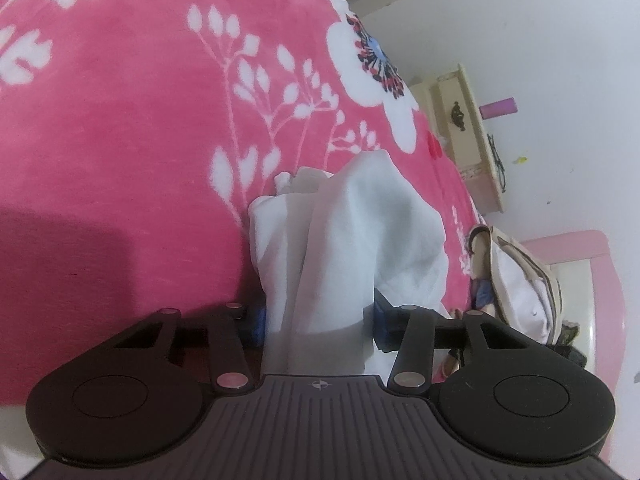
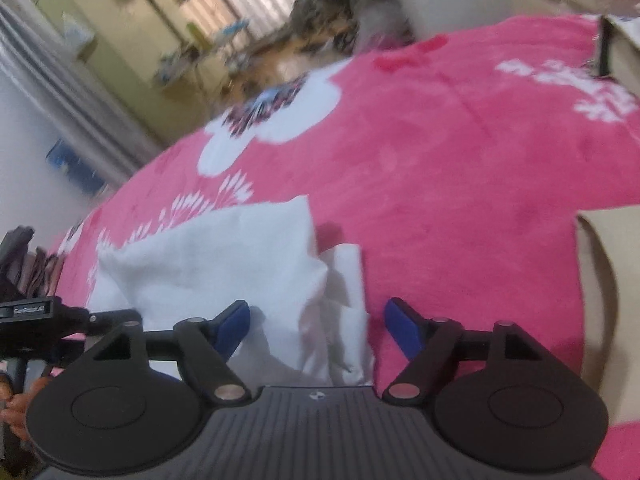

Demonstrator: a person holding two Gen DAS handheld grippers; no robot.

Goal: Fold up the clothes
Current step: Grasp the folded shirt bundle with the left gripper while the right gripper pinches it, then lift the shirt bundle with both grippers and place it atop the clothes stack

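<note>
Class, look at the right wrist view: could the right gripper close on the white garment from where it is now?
Probably yes. The right gripper has its jaws open, with the white garment bunched between them on the pink blanket, and nothing else lies between.

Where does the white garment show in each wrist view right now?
Left wrist: white garment at lower centre, bunched up and running between the left gripper fingers.
Right wrist: it lies at lower centre-left, ahead of the open right gripper.
Shared landmark: the pink floral blanket.
</note>
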